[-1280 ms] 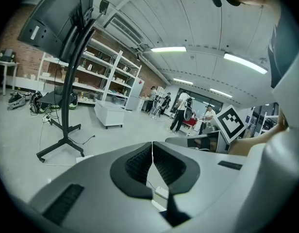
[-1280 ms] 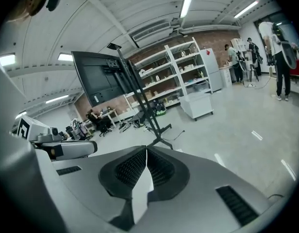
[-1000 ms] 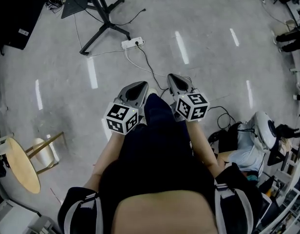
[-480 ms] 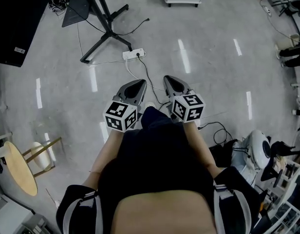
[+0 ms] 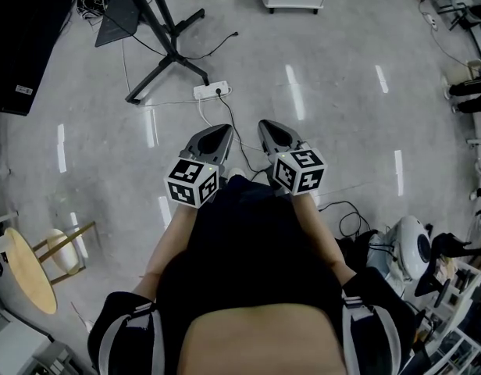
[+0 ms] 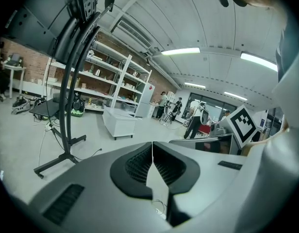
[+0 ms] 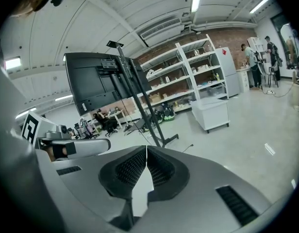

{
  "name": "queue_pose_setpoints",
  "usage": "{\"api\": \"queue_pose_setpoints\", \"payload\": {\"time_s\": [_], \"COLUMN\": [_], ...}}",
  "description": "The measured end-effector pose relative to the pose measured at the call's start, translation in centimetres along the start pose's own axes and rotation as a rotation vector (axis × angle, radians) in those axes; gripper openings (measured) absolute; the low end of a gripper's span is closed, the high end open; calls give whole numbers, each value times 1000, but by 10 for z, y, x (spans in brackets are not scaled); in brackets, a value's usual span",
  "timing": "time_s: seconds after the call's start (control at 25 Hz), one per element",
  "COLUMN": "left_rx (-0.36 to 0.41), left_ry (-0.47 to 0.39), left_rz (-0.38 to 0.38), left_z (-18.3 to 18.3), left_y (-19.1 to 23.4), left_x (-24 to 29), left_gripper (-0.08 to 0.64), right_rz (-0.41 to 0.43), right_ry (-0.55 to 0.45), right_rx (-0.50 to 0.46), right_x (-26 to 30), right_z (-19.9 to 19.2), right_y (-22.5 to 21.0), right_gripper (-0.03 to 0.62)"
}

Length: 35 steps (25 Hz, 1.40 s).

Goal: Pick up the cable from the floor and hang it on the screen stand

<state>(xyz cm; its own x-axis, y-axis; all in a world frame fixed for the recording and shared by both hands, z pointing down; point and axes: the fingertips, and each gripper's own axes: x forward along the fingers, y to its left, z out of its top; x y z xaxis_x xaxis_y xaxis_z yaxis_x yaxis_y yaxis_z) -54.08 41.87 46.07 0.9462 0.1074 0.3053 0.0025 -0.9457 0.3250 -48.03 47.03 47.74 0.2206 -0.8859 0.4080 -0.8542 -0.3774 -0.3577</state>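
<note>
Cable (image 5: 229, 118): thin, black, snaking across grey floor (image 5: 342, 131); left gripper (image 5: 217, 131), right gripper (image 5: 268, 127) both closed, empty.

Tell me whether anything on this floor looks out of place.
Yes. Loose cables trail across the open floor from the white power strip beside the screen stand toward the person. Another black cable lies looped on the floor at the right. Nothing looks spilled or broken.
</note>
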Motion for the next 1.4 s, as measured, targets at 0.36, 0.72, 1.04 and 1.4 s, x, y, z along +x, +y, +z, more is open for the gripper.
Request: {"api": "queue_pose_setpoints", "payload": {"time_s": [0.36,0.72,1.04,1.4], "left_rx": [4,2,7,-11], "left_ry": [-8,24,51,62], "left_rz": [44,10,-20,-10], "left_z": [15,25,48,102], "left_y": [34,54,81,130], "left_x": [6,50,117,196], "left_gripper": [12,11,11,11], "right_rz": [-9,-20,-11,9], "right_ry": [-39,-18,-10,19], "right_rx": [-11,16,44,84], "right_x": [6,34,90,160], "right_z": [27,36,68,133], "right_y": [-7,-32,-78,-133], "right_gripper": [25,25,25,26]}}
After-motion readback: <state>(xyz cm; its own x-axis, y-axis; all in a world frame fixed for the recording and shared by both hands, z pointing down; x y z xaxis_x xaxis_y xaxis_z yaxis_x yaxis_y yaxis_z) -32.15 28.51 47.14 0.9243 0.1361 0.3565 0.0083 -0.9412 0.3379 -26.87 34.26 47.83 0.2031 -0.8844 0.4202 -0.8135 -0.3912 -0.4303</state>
